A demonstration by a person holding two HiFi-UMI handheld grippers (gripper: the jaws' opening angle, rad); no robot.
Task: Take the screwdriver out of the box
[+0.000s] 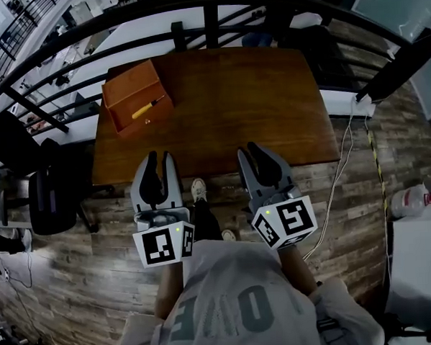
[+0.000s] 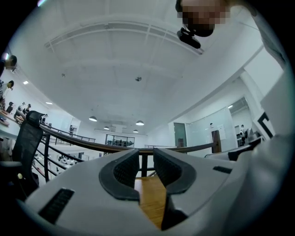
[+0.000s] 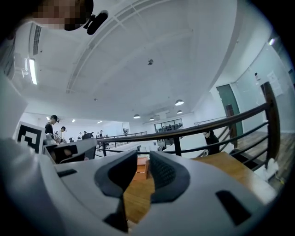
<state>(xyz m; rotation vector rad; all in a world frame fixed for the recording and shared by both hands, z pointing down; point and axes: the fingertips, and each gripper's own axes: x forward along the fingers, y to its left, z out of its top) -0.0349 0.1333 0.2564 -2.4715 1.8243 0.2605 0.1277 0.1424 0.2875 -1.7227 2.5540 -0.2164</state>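
Wood-brown table [image 1: 270, 107] fills the middle of my view, with a black railing [image 1: 207, 17] running along its far side. At the table's far left corner sits the wooden box [image 1: 124, 86], open on top, and the screwdriver [image 1: 148, 107] lies slantwise inside it, its yellow handle plain to see. So the thing I want is still in the box, well away from both tongs.

At the table's near edge, left of centre, I hold my left gripper [image 1: 159, 158]. Its jaws stand only a narrow slit apart and nothing is between them; through the slit I see bare tabletop. Right of centre at the same near edge is my right gripper [image 1: 252, 150], its jaws just as nearly closed and just as empty. Through its slit the box shows small, at the table's far end.

I judge this to be the reach, hardly begun. The left gripper is nearer the box's corner of the table, so I would send that one. To do it well I must spread the jaws wider before I arrive, come in over the box's near wall and not against it, turn the wrist so the pads cross the slanted handle, and close on the yellow part, which looks thicker than the shaft. Lifting straight up should keep the tip from catching a wall.
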